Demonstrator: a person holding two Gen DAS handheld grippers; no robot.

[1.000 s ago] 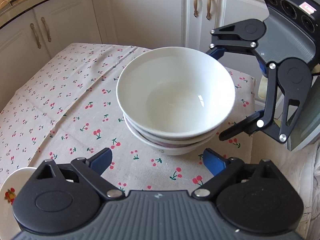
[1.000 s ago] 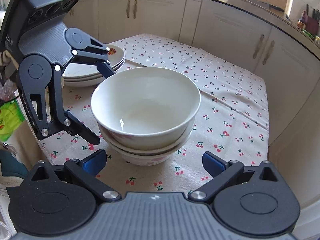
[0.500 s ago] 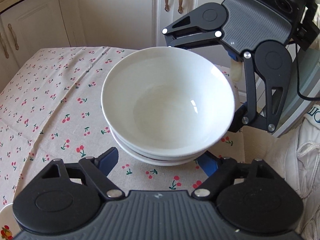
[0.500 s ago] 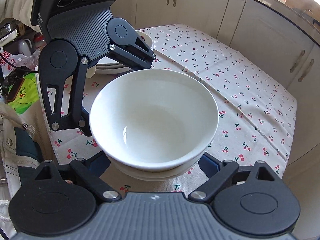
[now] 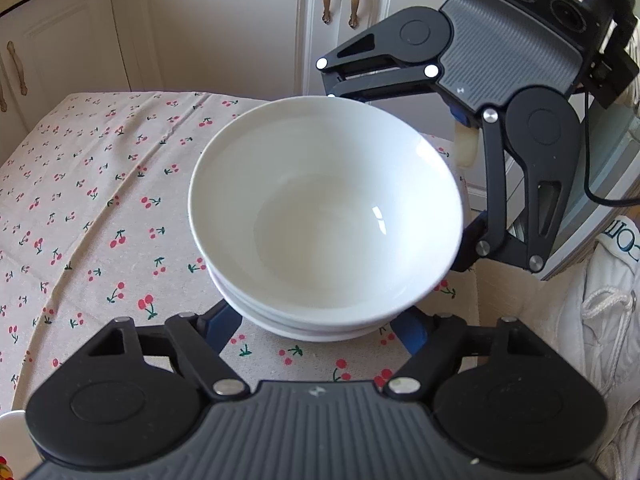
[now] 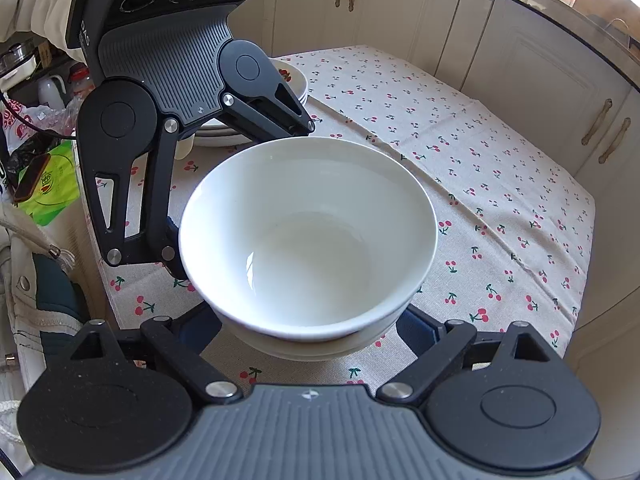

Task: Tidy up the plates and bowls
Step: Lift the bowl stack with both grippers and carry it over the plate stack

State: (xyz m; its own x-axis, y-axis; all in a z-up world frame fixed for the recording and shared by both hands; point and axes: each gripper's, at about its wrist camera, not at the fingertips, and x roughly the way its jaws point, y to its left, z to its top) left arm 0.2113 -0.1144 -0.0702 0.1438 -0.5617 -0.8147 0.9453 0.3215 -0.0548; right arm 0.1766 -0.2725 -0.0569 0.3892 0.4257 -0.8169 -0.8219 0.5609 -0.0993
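Observation:
A stack of white bowls (image 5: 324, 216) stands on the cherry-print tablecloth (image 5: 100, 200), near the table's corner. My left gripper (image 5: 316, 328) straddles the base of the stack from one side. Its jaws are closing, and its blue fingers (image 5: 220, 326) slip under the flare of the bowls, so the tips are hidden. My right gripper (image 6: 308, 328) straddles the same bowl stack (image 6: 308, 236) from the opposite side. Its blue fingers (image 6: 414, 326) lie against the lower bowls. Each gripper also shows in the other's view, the right gripper (image 5: 398, 176) and the left gripper (image 6: 242, 198), both hugging the rim.
A stack of plates (image 6: 298, 84) sits behind the left gripper, and one plate rim (image 5: 12, 440) shows beside it. Cream cabinets (image 5: 240, 28) ring the table. The table edge (image 6: 576, 308) drops off close by. A person's white clothing (image 5: 600, 320) and a green packet (image 6: 52, 184) lie off the table.
Both grippers have come in low around the bowl stack, which now fills each view. The left jaws have narrowed a lot and the right ones a little. The stack has not shifted on the cloth.

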